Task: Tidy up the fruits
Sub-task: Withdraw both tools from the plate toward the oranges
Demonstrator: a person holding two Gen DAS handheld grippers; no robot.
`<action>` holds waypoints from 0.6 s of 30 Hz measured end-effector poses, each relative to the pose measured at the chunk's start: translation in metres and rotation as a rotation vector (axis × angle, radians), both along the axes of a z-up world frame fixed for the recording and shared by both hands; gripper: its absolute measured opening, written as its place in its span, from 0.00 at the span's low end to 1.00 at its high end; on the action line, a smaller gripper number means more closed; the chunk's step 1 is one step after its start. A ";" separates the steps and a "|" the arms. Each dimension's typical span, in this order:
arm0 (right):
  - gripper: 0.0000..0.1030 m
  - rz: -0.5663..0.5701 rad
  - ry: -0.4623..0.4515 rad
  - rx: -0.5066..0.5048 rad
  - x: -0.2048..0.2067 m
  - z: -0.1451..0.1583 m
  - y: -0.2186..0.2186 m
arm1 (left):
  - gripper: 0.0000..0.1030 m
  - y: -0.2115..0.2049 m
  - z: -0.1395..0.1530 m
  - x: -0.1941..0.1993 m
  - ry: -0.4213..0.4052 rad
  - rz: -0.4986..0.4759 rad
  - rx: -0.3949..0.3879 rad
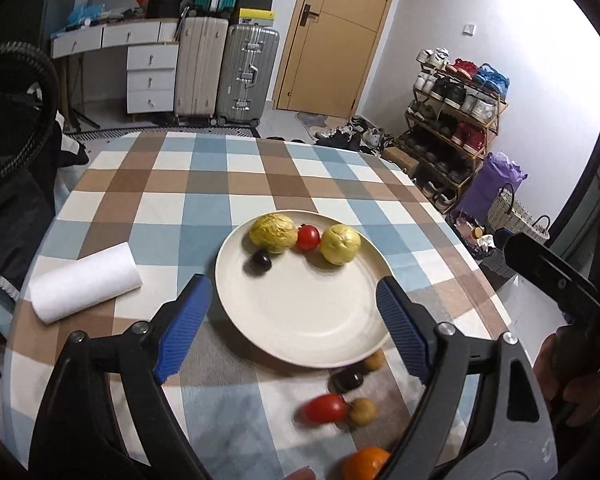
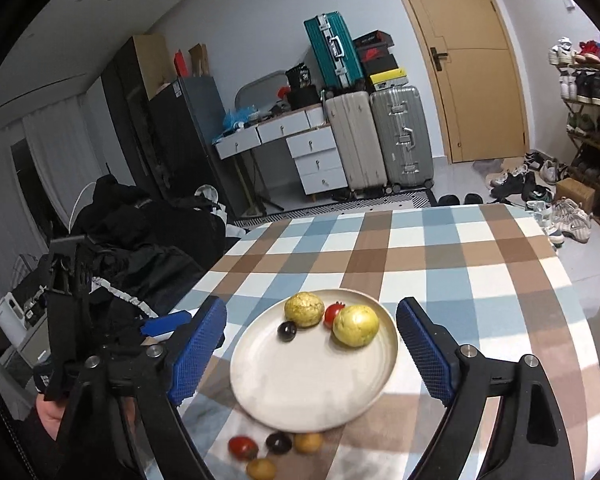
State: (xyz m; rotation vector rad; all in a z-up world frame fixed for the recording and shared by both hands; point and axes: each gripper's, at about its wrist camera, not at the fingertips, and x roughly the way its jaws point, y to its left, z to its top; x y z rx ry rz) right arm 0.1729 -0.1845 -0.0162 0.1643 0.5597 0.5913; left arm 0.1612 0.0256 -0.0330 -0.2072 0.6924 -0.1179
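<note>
Left gripper: the left gripper (image 1: 292,320) has its blue pads spread wide, with nothing between them and nothing touched; it hangs above the near rim of the plate.
Right gripper: the right gripper (image 2: 312,344) is likewise spread wide and empty, framing the plate from above.
Landmark: a pale round plate (image 1: 300,320) lies on the checked tablecloth (image 1: 204,184).
On the plate: at its far edge sit two yellow-green fruits (image 1: 272,232) (image 1: 340,244), a small red tomato (image 1: 308,238) between them, and a dark round fruit (image 1: 260,262) just in front of the left one.
Loose fruit: just off the plate's near rim, towards the person, lie a red tomato (image 1: 326,408), a dark fruit (image 1: 346,380), two small tan fruits (image 1: 374,360) (image 1: 363,411) and an orange (image 1: 366,462).
Key relation: the loose cluster lies below and behind both sets of fingertips, on the plate's near right side, so the right hand is probably nearer.
Long axis: the red tomato looks slightly elongated, lying roughly left to right; blur makes this uncertain.
Other: a white paper roll (image 1: 84,284) lies left of the plate.
</note>
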 end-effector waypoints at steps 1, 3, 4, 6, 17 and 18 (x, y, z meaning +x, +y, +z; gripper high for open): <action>0.87 -0.002 0.000 0.008 -0.007 0.000 -0.002 | 0.82 -0.003 0.001 -0.006 0.000 -0.005 0.005; 0.91 -0.008 -0.001 0.014 -0.018 0.000 -0.006 | 0.83 -0.008 0.003 -0.017 0.006 -0.010 0.015; 0.92 -0.015 -0.005 0.010 -0.026 0.001 -0.007 | 0.85 -0.011 0.005 -0.023 0.007 -0.012 0.024; 0.97 -0.024 -0.014 0.002 -0.037 0.001 -0.009 | 0.89 -0.016 0.007 -0.035 -0.003 -0.010 0.045; 1.00 -0.050 -0.037 0.004 -0.086 -0.005 -0.025 | 0.99 -0.028 0.009 -0.082 -0.052 0.023 0.093; 1.00 -0.052 -0.033 0.003 -0.091 -0.007 -0.026 | 0.99 -0.029 0.007 -0.083 -0.048 0.023 0.092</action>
